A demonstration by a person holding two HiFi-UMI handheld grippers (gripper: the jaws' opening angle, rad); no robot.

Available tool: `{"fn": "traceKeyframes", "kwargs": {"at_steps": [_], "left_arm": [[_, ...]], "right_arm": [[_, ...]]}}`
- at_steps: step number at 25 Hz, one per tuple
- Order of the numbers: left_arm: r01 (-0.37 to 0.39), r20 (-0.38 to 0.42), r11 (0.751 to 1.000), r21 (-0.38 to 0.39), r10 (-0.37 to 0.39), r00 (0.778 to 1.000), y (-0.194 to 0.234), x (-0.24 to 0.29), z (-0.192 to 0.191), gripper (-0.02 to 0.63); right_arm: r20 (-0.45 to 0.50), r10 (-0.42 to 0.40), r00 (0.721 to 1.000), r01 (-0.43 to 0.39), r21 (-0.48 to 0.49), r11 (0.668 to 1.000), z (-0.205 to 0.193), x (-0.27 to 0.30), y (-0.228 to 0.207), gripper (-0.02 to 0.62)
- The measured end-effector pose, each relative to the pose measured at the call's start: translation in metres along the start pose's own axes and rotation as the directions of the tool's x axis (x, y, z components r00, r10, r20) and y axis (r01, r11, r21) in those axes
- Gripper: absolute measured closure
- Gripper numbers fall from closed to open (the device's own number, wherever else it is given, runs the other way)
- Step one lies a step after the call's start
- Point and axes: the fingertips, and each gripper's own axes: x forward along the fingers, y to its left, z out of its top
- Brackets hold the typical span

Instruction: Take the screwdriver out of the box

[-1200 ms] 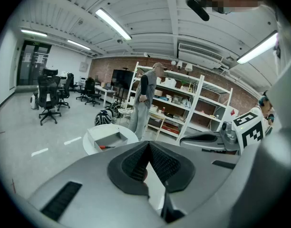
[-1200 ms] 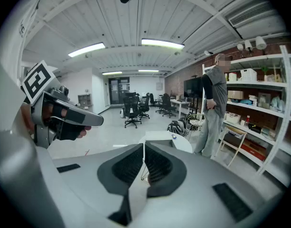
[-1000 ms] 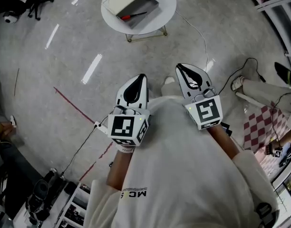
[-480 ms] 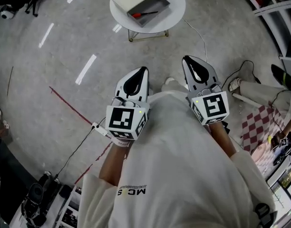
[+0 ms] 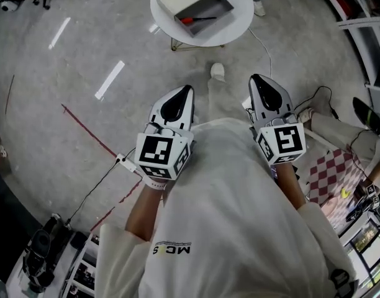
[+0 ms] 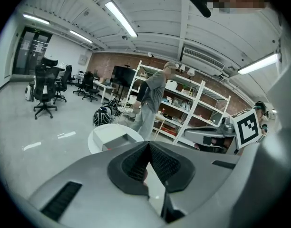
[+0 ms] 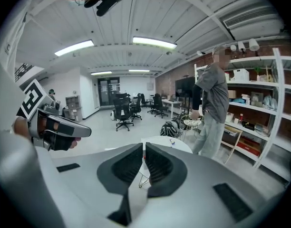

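Note:
An open grey box [image 5: 202, 8] sits on a round white table [image 5: 239, 25] at the top of the head view. In it lies the screwdriver [image 5: 198, 20], with a red handle and a dark shaft. Both grippers are held close to my chest, well short of the table. My left gripper [image 5: 187, 89] is shut with nothing in it, and its jaws meet at the tips in the left gripper view [image 6: 148, 142]. My right gripper [image 5: 256, 78] is also shut and empty [image 7: 143, 145]. The table [image 6: 101, 134] and the box [image 6: 118, 141] show just above the left jaws.
Another person [image 6: 152, 103] stands by the table's far side, in front of white shelves [image 6: 202, 113]. Cables [image 5: 264, 48] and a red line [image 5: 94, 135] run across the grey floor. A checkered cloth [image 5: 330, 166] lies at the right. Office chairs [image 7: 121, 110] stand far back.
I have stepped towards the table: it has drifted right and upward in the head view. Both grippers stay shut and held in front of my chest.

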Motion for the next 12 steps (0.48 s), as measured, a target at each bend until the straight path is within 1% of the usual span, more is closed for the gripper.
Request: {"fn": "traceKeyframes", "kwargs": {"at_steps": [3, 7, 9, 12], "left_arm": [[-0.024, -0.015, 1.0, -0.015, 0.024, 1.0, 0.002, 0.034, 0.009, 0.597], [-0.048, -0.044, 0.999, -0.006, 0.048, 0.998, 0.001, 0.082, 0.027, 0.597], [-0.081, -0.048, 0.997, -0.003, 0.081, 0.996, 0.0, 0.098, 0.039, 0.597], [-0.143, -0.05, 0.99, -0.004, 0.143, 0.989, 0.002, 0.116, 0.054, 0.597]], "right_arm": [[-0.007, 0.037, 0.999, -0.037, -0.007, 0.999, 0.004, 0.029, -0.027, 0.518], [-0.024, 0.1, 0.995, -0.101, -0.023, 0.995, 0.011, 0.069, -0.065, 0.518], [-0.029, 0.152, 0.988, -0.153, -0.029, 0.988, 0.017, 0.087, -0.078, 0.518], [-0.041, 0.237, 0.971, -0.239, -0.051, 0.97, 0.027, 0.114, -0.093, 0.518]]}}
